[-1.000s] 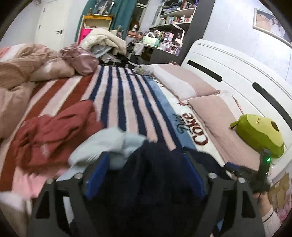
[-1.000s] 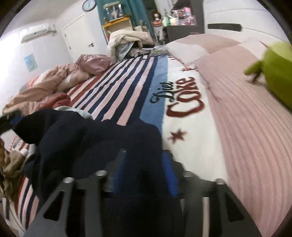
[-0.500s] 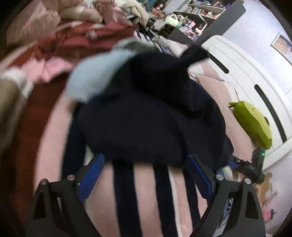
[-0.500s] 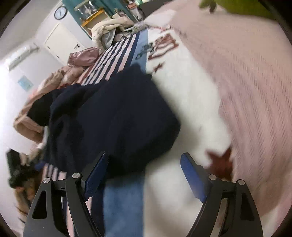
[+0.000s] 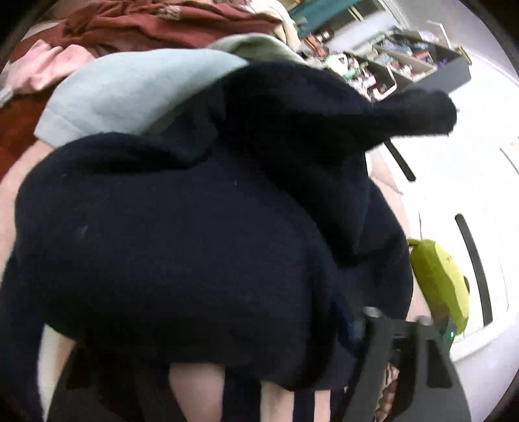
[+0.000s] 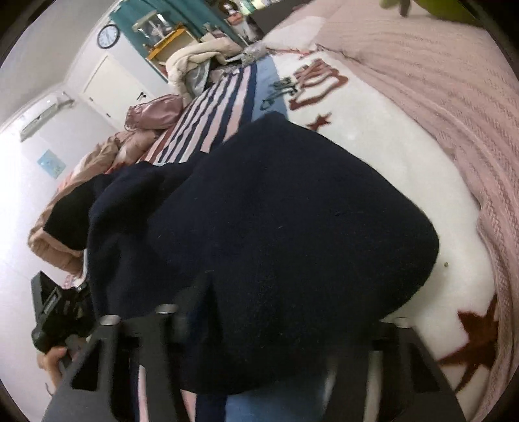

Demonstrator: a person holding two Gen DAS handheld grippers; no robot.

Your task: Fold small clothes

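Navy garment (image 6: 275, 227) bunched on striped blanket (image 6: 214, 107)

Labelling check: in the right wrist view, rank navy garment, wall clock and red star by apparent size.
1. navy garment, much of the frame, though nearest the camera
2. red star
3. wall clock, far off, so apparent size only

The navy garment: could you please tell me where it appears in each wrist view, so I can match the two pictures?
Left wrist: the navy garment fills the centre and lower frame, a light blue garment behind it.
Right wrist: it fills the centre, lying on the Diet Coke blanket.
Shared landmark: the green plush toy, top right edge in the right wrist view.
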